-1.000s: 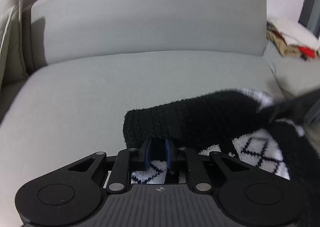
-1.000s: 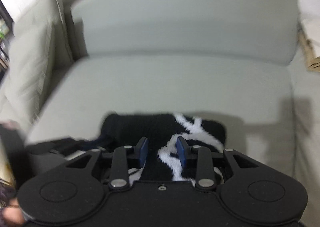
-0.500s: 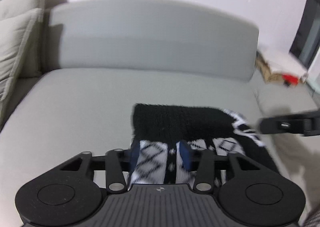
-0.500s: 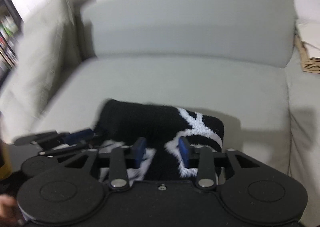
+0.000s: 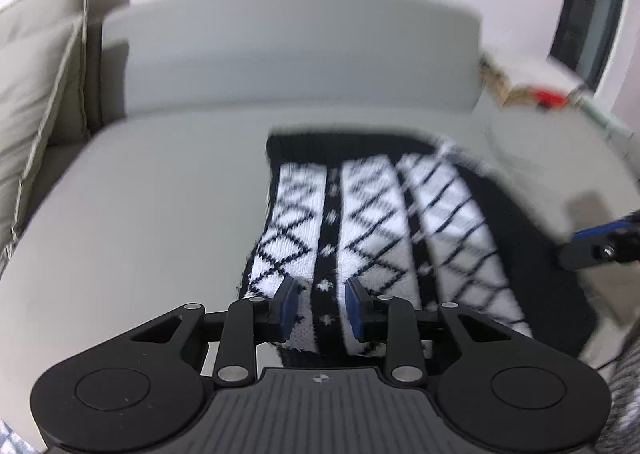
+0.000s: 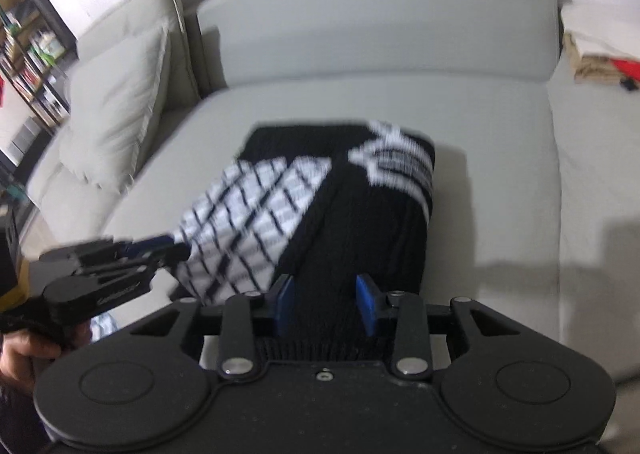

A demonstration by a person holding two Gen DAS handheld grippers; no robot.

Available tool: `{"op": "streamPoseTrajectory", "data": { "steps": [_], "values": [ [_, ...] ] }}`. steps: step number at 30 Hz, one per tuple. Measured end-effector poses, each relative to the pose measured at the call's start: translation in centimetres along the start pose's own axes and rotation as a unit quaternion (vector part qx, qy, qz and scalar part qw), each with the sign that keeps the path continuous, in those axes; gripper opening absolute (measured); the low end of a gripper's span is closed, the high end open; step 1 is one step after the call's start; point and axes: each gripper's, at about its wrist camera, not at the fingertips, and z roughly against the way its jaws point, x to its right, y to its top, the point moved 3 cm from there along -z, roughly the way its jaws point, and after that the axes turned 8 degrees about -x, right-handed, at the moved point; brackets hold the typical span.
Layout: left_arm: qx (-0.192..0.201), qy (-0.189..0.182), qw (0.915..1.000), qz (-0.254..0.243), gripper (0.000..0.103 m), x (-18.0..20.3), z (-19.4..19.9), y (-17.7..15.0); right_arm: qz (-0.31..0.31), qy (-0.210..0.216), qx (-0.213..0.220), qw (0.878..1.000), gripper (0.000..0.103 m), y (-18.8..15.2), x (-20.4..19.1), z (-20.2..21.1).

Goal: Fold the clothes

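Observation:
A black and white knitted sweater (image 5: 380, 222) lies folded on the grey sofa seat (image 5: 160, 194). It also shows in the right wrist view (image 6: 344, 214). My left gripper (image 5: 322, 308) is open, its blue pads apart over the sweater's near edge. My right gripper (image 6: 325, 304) is open too, its pads apart over the black part of the near edge. Neither holds the cloth. The left gripper shows at the left in the right wrist view (image 6: 160, 248). The right gripper's tip shows at the right edge of the left wrist view (image 5: 600, 240).
The sofa backrest (image 5: 300, 54) rises behind the sweater. A beige cushion (image 6: 116, 102) leans at the left. A stack of folded clothes (image 6: 596, 54) lies on the seat at the far right. A bookshelf (image 6: 28, 46) stands at the far left.
Both grippers have opened and pulled back from the sweater. More of the white diamond pattern now shows, and the sweater lies flat on the seat.

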Motion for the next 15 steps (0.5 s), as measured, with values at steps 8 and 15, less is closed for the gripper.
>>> {"op": "streamPoseTrajectory", "data": {
  "steps": [8,15],
  "values": [
    [-0.012,-0.004,0.9995,0.029,0.031,-1.4,-0.4,-0.1,0.003,-0.039,-0.045,0.998,0.026,-1.4,0.0,-4.7],
    [0.075,-0.001,0.9969,0.024,0.032,-1.7,5.0,1.8,-0.034,0.015,0.029,0.999,0.028,1.2,2.8,2.3]
  ]
}}
